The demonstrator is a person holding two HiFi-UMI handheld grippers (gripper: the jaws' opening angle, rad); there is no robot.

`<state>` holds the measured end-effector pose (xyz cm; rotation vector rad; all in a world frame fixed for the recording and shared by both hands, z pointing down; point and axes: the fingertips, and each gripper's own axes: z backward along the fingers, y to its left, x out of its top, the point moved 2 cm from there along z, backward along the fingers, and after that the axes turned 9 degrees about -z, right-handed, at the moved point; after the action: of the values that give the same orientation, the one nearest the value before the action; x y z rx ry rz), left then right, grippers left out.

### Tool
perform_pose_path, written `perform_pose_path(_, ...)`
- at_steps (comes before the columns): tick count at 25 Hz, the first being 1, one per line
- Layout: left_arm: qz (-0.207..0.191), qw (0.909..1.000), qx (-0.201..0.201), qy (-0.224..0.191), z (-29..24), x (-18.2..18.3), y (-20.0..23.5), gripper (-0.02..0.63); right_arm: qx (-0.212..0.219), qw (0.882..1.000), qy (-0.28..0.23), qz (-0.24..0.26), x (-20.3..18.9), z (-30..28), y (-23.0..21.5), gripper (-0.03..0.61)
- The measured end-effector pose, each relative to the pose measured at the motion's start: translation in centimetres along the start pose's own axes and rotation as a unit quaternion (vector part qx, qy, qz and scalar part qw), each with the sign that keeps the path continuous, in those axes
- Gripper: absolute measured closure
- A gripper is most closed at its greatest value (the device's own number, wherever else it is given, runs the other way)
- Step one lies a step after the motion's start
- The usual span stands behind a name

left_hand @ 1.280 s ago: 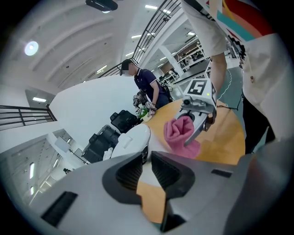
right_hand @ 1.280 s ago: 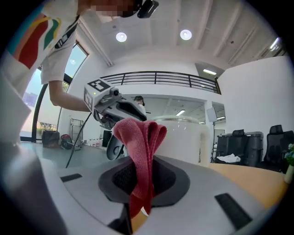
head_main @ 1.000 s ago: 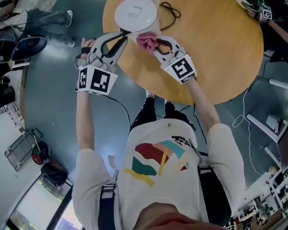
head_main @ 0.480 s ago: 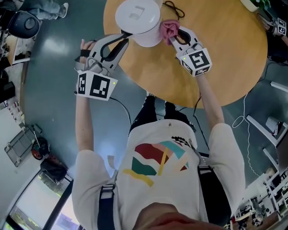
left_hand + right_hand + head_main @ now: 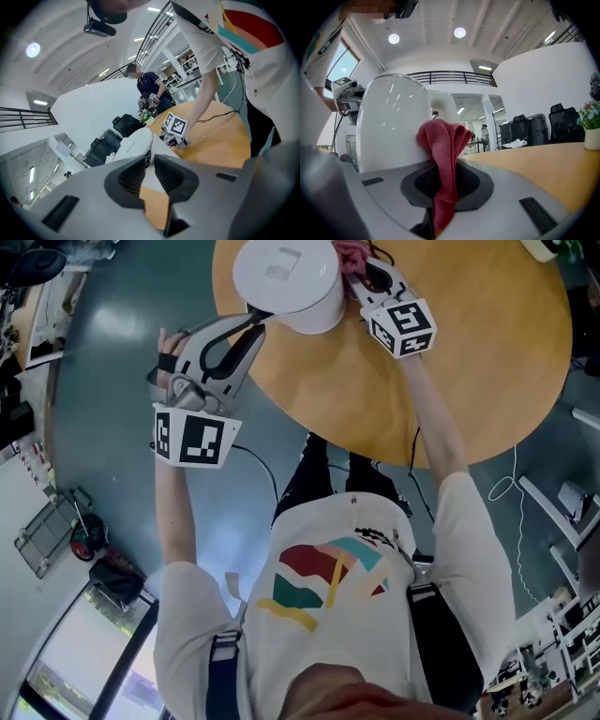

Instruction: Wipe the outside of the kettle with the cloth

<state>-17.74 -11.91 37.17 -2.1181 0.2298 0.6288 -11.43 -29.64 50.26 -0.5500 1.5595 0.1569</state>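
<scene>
Head view: the white kettle is standing near the edge of the round worktop. The left gripper is reaching in at its lower side. The right gripper is pushing the red cloth against the kettle's right wall.

Left gripper view: its fingers are sitting almost closed. A dark part of the kettle, probably the handle, seems to be caught between them, though the gap is too narrow to be sure.

Right gripper view: the fingers are clamping a fold of cloth, which is touching the kettle's wall. To wipe well, the left gripper should be steadying the kettle. Meanwhile the right should be sweeping the cloth around the curve with even pressure.
</scene>
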Motion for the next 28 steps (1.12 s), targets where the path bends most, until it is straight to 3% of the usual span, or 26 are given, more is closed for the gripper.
perform_pose_path(7, 0.003, 1.0000, 0.004, -0.003, -0.1, -0.3, -0.2, 0.508, -0.026, 1.000, 0.002, -0.012, -1.0, 1.7, -1.4, 0.534)
perform_pose_path(11, -0.001, 1.0000, 0.004, -0.009, 0.6, 0.5, 0.1, 0.508, -0.047, 0.999, -0.019, -0.013, 1.5, 4.4, -2.3, 0.534)
perform_pose_path(16, -0.014, 0.9998, 0.006, -0.010, 1.0, 0.6, 0.0, 0.508, 0.003, 0.998, -0.030, 0.046, 6.8, 5.2, -1.5, 0.534)
perform_pose_path(20, -0.028, 0.9996, 0.004, 0.000, 0.6, -0.7, 0.1, 0.508, 0.026, 0.997, -0.033, 0.059, 8.2, 5.8, -0.6, 0.534)
perform_pose_path(25, -0.034, 0.9994, 0.007, 0.006, 0.3, -1.6, 1.0, 0.508, 0.079, 0.995, -0.005, 0.065, 9.9, 6.9, 3.2, 0.534)
perform_pose_path(28, -0.034, 0.9994, 0.008, 0.004, 0.8, -1.6, 0.9, 0.508, 0.089, 0.989, 0.004, 0.117, 13.0, 6.9, 5.9, 0.534)
